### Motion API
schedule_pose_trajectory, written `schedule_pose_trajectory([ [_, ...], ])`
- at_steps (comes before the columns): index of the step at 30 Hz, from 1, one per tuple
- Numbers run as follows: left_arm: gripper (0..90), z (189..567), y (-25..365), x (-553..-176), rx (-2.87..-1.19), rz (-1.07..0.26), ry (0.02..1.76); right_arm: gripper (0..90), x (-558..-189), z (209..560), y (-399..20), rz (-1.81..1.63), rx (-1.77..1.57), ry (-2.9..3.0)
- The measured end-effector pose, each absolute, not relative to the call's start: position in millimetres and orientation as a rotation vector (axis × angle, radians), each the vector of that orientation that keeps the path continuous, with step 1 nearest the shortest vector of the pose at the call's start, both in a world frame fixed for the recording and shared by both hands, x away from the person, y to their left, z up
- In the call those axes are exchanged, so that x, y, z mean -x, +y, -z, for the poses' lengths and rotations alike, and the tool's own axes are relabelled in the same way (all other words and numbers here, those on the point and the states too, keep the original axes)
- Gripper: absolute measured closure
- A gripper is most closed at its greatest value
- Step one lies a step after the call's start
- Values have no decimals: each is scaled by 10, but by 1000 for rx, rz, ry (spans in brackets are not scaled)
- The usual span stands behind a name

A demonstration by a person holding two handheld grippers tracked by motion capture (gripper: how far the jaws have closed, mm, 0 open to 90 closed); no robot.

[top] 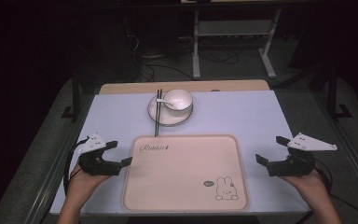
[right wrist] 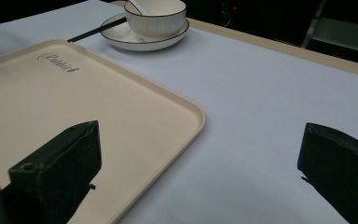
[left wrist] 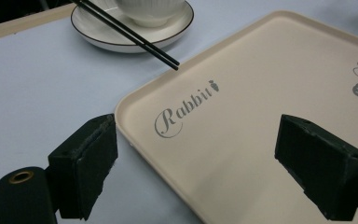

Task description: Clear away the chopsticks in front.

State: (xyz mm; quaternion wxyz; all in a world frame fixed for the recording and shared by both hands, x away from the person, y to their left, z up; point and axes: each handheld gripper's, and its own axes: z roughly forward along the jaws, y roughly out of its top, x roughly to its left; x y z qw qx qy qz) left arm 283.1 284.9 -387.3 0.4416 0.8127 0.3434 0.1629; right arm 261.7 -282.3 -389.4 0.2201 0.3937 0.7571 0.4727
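Two grippers gaping empty, left gripper (top: 120,153) and right gripper (top: 266,149) flanking cream tray (top: 186,196), each just beside its edge

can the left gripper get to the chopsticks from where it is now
Probably yes. The left gripper hangs open at the tray's left edge, and the chopsticks rest on the plate beyond the tray, with bare table between and nothing blocking.

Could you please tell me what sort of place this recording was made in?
Probably a lab or workshop bench set up for a tableware exercise: a pale blue table bearing a beige rabbit-print plastic tray, metal frame legs and cables on the dark floor behind.
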Motion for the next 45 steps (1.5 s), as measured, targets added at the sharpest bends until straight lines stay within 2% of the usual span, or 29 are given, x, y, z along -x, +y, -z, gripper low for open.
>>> schedule_pose_trajectory([
  [19, 128, 3790, 2750, -3012, -2049, -392, 860, 0, -2626, 3916, -2790, -1279, -1096, 2103],
  [45, 127, 3694, 2460, -3625, -2092, -414, 868, 0, -2632, 3943, -2759, -1242, -1098, 2113],
])
